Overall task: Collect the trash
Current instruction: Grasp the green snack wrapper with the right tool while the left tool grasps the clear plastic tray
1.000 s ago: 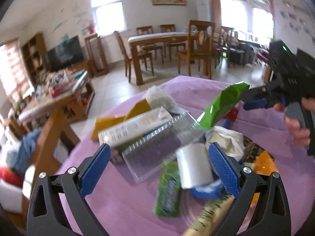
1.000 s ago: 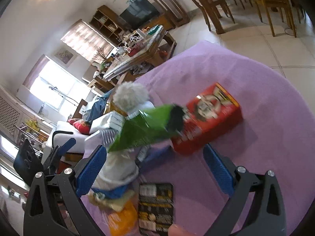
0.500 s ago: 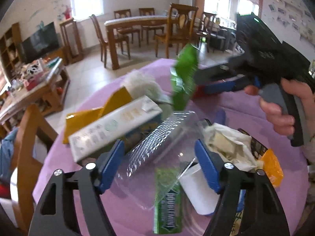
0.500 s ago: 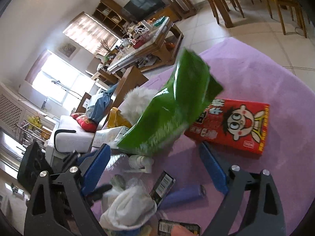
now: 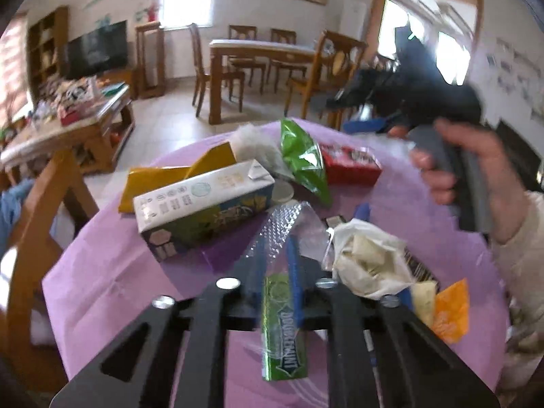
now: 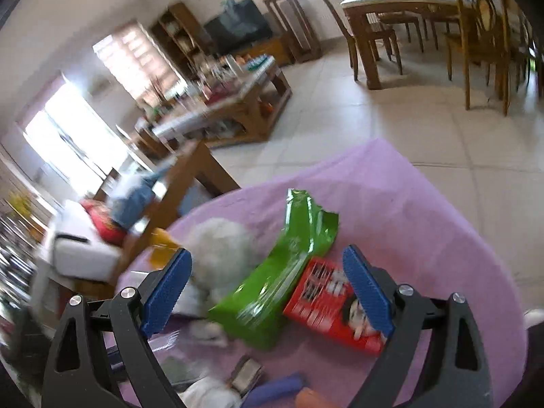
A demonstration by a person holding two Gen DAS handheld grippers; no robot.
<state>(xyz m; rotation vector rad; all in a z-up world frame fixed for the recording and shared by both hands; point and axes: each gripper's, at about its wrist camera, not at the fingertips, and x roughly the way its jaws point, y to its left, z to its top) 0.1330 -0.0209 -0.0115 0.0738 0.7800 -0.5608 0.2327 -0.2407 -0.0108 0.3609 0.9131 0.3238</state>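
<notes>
Trash lies heaped on a round table under a purple cloth [image 5: 112, 272]. My left gripper [image 5: 275, 265] is closing tight on a clear ribbed plastic tray [image 5: 285, 217], which is squashed flat between the pads. Under it lies a green gum pack [image 5: 284, 333]. My right gripper [image 6: 268, 289] hovers open over a green snack bag [image 6: 278, 278] and a red box [image 6: 333, 299], touching neither. The green snack bag [image 5: 304, 163] rests loose against the red box [image 5: 350, 166].
A milk carton [image 5: 204, 200], a yellow wrapper [image 5: 159, 176] and a white fluffy ball [image 5: 251, 142] lie left of the tray. A crumpled white bag [image 5: 367, 258] and an orange wrapper [image 5: 448, 309] lie right. A hand [image 5: 476, 176] holds the right gripper above the table.
My left gripper went from wide open to shut on the clear tray. The right gripper lifted the green bag, let it drop beside the red box, and moved away from the pile.
</notes>
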